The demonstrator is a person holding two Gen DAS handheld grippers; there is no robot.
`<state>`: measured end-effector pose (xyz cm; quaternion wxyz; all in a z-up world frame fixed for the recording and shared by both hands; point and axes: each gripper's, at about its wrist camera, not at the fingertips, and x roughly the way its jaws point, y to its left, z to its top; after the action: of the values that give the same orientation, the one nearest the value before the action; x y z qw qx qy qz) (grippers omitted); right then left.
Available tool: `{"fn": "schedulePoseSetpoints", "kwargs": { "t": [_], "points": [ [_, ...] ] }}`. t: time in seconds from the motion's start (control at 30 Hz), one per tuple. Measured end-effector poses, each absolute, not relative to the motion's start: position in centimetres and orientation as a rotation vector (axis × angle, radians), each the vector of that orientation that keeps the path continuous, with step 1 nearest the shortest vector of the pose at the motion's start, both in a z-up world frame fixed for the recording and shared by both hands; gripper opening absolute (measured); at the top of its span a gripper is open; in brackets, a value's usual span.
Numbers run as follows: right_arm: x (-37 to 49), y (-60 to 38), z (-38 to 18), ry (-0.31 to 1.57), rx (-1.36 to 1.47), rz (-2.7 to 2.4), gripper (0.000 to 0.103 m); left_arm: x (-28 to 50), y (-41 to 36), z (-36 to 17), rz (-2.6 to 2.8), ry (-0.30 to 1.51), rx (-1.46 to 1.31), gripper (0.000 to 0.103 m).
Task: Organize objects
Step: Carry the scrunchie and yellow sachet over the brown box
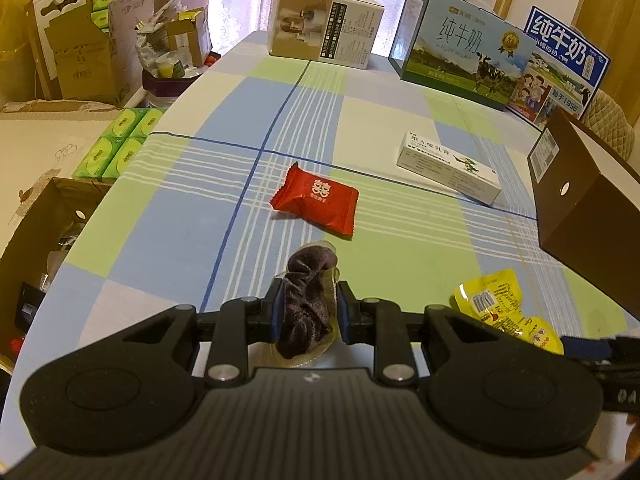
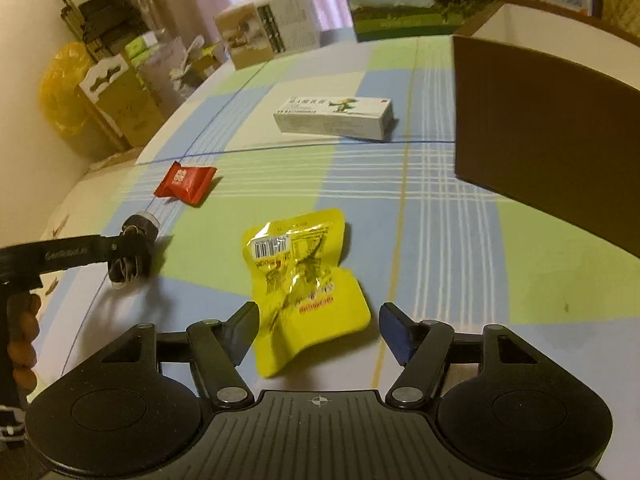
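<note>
My left gripper is shut on a dark wrinkled snack in a clear wrapper, held just above the checked tablecloth. The right wrist view shows that gripper at the left with the dark snack in it. My right gripper stands open, its fingers on either side of a yellow snack packet lying flat. A red candy packet lies beyond the left gripper. A white ointment box lies farther back. A brown cardboard box stands open-topped at the right.
Two milk cartons and a white product box stand along the table's far edge. Green tissue packs and cardboard boxes crowd the left beyond the table's rim. A hand grips the left tool's handle.
</note>
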<state>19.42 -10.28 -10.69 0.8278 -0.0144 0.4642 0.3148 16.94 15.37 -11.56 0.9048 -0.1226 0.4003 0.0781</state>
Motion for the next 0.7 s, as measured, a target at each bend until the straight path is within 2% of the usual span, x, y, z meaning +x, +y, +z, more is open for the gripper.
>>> {"fn": "schedulePoseSetpoints", "kwargs": {
  "t": [0.23, 0.33, 0.43, 0.47, 0.63, 0.7],
  "points": [
    [19.8, -6.1, -11.4, 0.982, -0.197, 0.691, 0.063, 17.0, 15.3, -11.6, 0.159, 0.826, -0.247, 0.022],
    [19.4, -5.6, -11.6, 0.959, -0.183, 0.660, 0.060, 17.0, 15.3, -11.6, 0.160, 0.827, -0.245, 0.023],
    [19.8, -5.9, -11.5, 0.962, -0.134, 0.648, 0.048, 17.1, 15.2, -11.8, 0.158, 0.827, -0.242, 0.023],
    [20.0, -6.1, -11.4, 0.968, -0.114, 0.650, 0.040, 17.1, 15.1, -11.8, 0.158, 0.827, -0.240, 0.023],
    [20.2, -6.7, -11.1, 0.972, -0.081, 0.669, 0.038, 17.1, 14.9, -11.8, 0.155, 0.828, -0.231, 0.023],
    [19.9, -7.0, -10.9, 0.964, -0.062, 0.682, 0.030, 17.2, 14.8, -11.8, 0.154, 0.829, -0.221, 0.023]
  ]
}}
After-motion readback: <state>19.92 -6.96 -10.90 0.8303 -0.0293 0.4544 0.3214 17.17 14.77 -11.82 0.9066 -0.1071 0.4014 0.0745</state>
